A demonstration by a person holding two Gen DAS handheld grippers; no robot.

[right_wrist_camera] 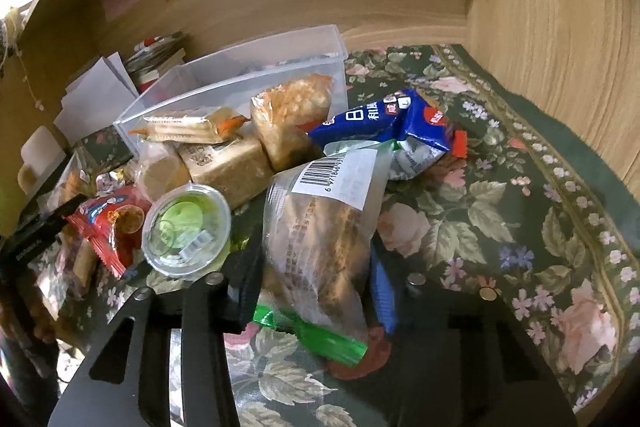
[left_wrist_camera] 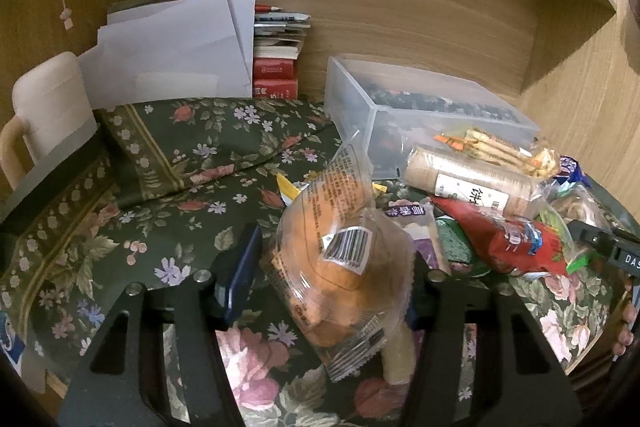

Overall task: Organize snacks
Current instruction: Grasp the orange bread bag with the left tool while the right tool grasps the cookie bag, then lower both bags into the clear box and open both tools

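Note:
My left gripper (left_wrist_camera: 330, 267) is shut on a clear bag with an orange pastry (left_wrist_camera: 340, 247), held above the floral cloth. My right gripper (right_wrist_camera: 316, 267) is shut on a clear bag of brown bread with a green end (right_wrist_camera: 320, 235). A clear plastic box (left_wrist_camera: 420, 107) stands at the back; it also shows in the right wrist view (right_wrist_camera: 240, 75). A heap of snacks lies in front of it: a cracker roll (left_wrist_camera: 472, 179), a red packet (left_wrist_camera: 516, 239), a blue packet (right_wrist_camera: 392, 127), a green-lidded cup (right_wrist_camera: 186, 231) and wrapped cakes (right_wrist_camera: 288, 119).
A floral cloth (left_wrist_camera: 180, 167) covers the desk inside a wooden alcove. White papers (left_wrist_camera: 180, 47) and stacked books (left_wrist_camera: 276, 67) stand at the back left, with a cream mug (left_wrist_camera: 48, 107) further left. A wooden side wall (right_wrist_camera: 560, 47) rises on the right.

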